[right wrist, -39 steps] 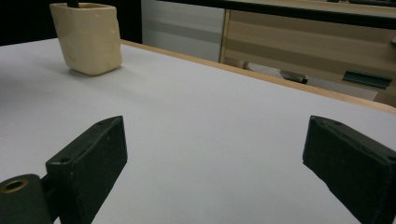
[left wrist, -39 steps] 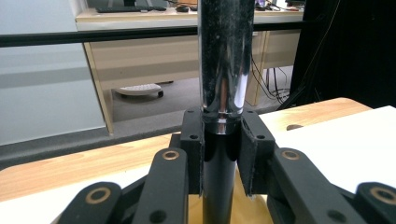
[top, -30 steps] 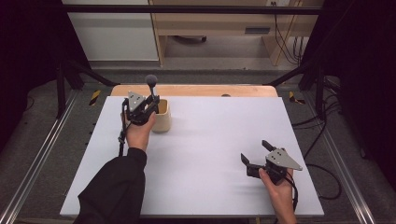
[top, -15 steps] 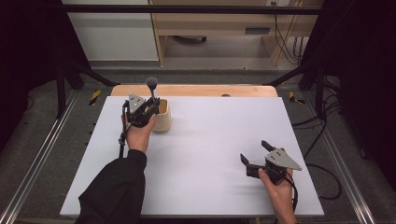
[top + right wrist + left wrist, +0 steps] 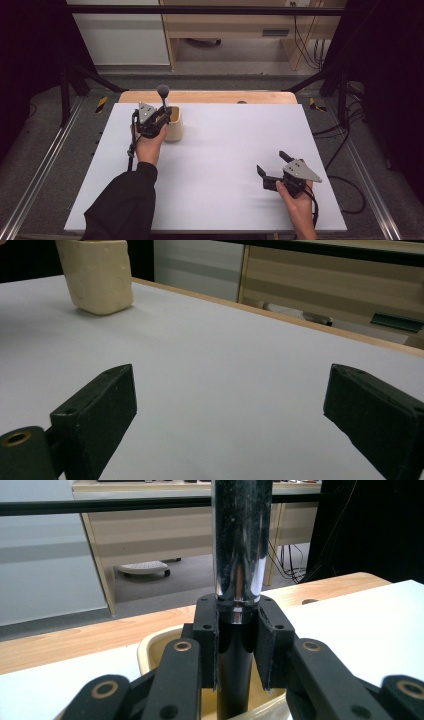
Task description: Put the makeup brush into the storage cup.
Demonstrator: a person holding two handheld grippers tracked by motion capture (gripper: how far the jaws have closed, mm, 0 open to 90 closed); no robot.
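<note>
The left gripper (image 5: 161, 119) has its jaws closed on a tool (image 5: 163, 100), pinching the dark lower handle just under the chrome shaft (image 5: 242, 540). The tool stands upright between the fingers (image 5: 207, 635), its lower end down inside the cream cup (image 5: 174, 127) directly below them; its round dark head rises above the gripper. Whether the tip touches the cup's bottom cannot be told.

The right gripper (image 5: 270, 163) rests low over the table (image 5: 225, 150), jaws wide apart with nothing between them, well away from the cup, which stands far ahead of its fingers (image 5: 97, 410).

The step in hand looks like either seating the tool in the cup or lifting it out. Either way the next move calls for a straight vertical path, so the shaft does not lever against the rim and tip the light cup; the free gripper could steady the cup's wall.
</note>
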